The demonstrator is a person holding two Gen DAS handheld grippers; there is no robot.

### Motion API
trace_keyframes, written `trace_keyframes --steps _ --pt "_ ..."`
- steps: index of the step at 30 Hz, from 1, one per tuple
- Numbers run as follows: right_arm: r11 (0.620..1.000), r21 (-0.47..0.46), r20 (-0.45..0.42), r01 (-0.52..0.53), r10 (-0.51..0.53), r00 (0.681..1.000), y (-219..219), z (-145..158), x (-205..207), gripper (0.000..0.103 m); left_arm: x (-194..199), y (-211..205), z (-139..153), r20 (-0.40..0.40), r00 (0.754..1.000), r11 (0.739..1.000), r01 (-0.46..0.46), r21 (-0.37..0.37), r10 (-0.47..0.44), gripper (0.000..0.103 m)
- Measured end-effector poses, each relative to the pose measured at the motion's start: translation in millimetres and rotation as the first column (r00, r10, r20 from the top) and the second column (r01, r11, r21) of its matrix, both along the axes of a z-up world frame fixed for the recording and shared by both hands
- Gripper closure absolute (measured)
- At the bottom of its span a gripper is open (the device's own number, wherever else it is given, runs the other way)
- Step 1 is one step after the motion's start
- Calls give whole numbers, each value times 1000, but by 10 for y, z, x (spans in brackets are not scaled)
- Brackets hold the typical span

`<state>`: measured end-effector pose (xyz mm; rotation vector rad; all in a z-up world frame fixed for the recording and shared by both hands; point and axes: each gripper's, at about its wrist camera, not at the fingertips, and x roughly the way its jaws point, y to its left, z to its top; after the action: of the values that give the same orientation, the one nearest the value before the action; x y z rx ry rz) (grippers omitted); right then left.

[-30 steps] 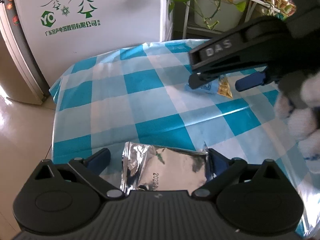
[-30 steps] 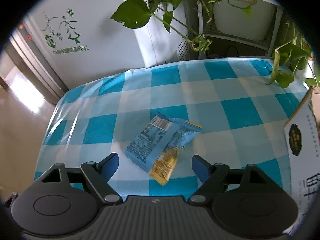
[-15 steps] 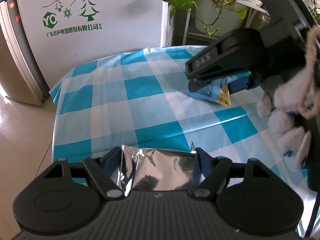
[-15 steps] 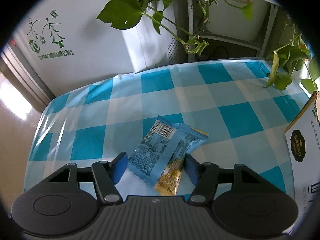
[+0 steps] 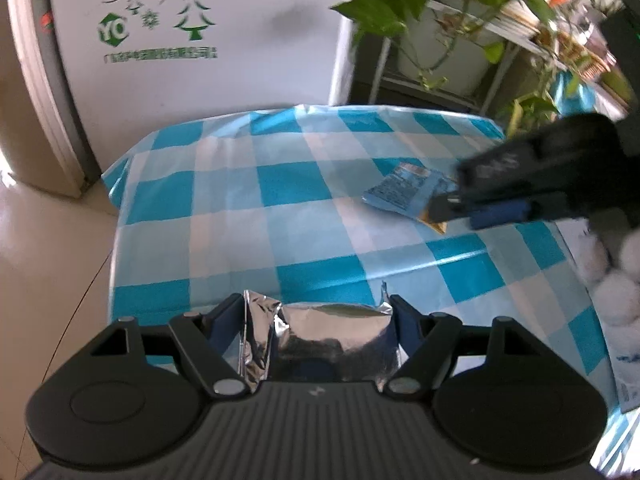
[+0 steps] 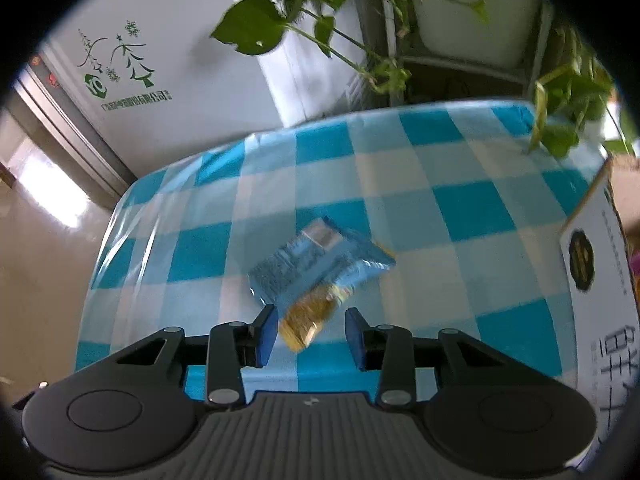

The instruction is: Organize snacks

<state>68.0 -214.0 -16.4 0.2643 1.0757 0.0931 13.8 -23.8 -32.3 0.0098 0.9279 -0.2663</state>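
My left gripper (image 5: 318,320) is shut on a silver foil snack packet (image 5: 320,336), held above the checked tablecloth (image 5: 240,208). A blue and yellow snack packet (image 6: 316,272) lies on the cloth; in the left wrist view it (image 5: 404,192) sits at the right. My right gripper (image 6: 310,332) stands around the packet's yellow near end, its blue pads close to it on both sides with small gaps showing. The right gripper also shows from the side in the left wrist view (image 5: 480,208).
A white cardboard box (image 6: 596,280) stands at the table's right edge. A white appliance with green tree print (image 5: 180,40) stands behind the table. A plant rack with trailing leaves (image 6: 400,60) is at the back right. The floor (image 5: 48,260) lies to the left.
The right gripper has narrowed around the blue and yellow packet's near end. The left gripper has closed on the silver packet and lifted it slightly.
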Motion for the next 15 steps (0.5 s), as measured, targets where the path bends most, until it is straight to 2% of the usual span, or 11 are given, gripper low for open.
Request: trace_keyframes --steps 5,8,13,15 --pt "999 2 52 36 -36 998 -71 75 -17 28 51 110 27 -8 998 998 -57 -21 57 27" --pt "998 36 42 53 -55 998 -25 -3 62 28 54 160 64 6 997 997 -79 -25 80 27" --pt "996 34 7 84 -84 996 135 -152 225 25 71 246 114 17 994 994 -104 -39 105 27" --pt "995 21 23 96 -96 995 213 -172 279 23 77 274 123 19 993 993 -113 -43 114 27"
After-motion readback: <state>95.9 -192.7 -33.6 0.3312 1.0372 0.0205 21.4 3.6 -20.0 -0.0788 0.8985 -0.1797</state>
